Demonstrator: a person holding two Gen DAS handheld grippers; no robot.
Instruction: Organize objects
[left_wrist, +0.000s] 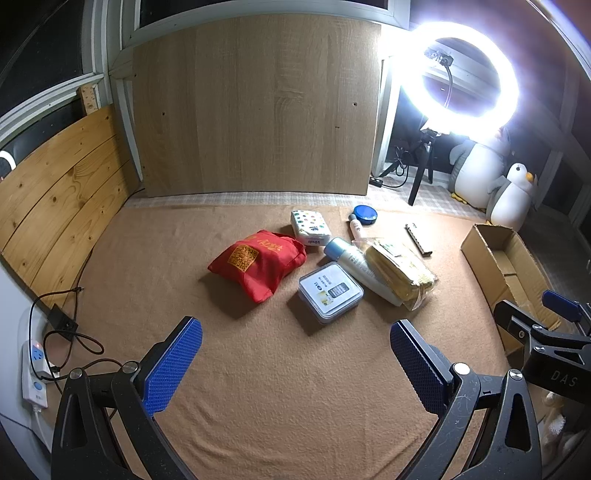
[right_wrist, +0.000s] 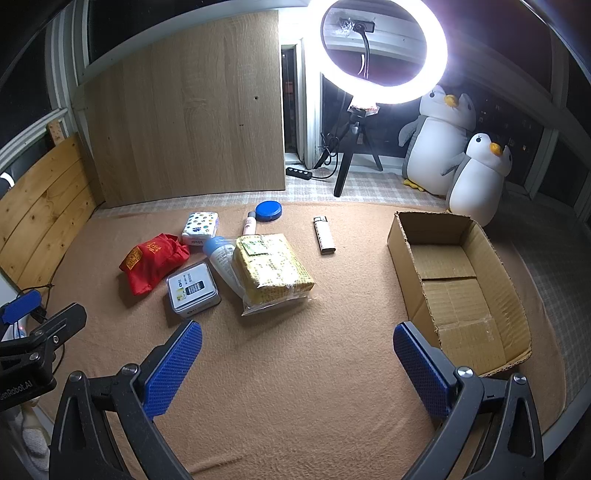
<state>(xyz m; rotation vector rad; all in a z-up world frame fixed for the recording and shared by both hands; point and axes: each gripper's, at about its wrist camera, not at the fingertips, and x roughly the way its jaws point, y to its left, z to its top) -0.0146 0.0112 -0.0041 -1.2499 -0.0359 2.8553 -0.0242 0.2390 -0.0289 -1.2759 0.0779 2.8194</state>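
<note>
- Holding our left gripper (left_wrist: 295, 365) and right gripper (right_wrist: 297, 365) above the tan blanket (right_wrist: 295, 387), both spread wide and empty.
- We see the red pouch (left_wrist: 258, 262), tin (left_wrist: 330, 291), bottle (left_wrist: 354, 264) and yellow packet (right_wrist: 271, 271) clustered mid-blanket.
- The lighter (right_wrist: 324, 234) lies apart, between that cluster and the open cardboard box (right_wrist: 513, 295) on the right.

Open right gripper (right_wrist: 297, 363) above blanket (right_wrist: 295, 387). Left of empty box (right_wrist: 397, 240): lighter (right_wrist: 324, 235), yellow packet (right_wrist: 271, 271), tin (right_wrist: 192, 288), red bag (right_wrist: 153, 262).
</note>
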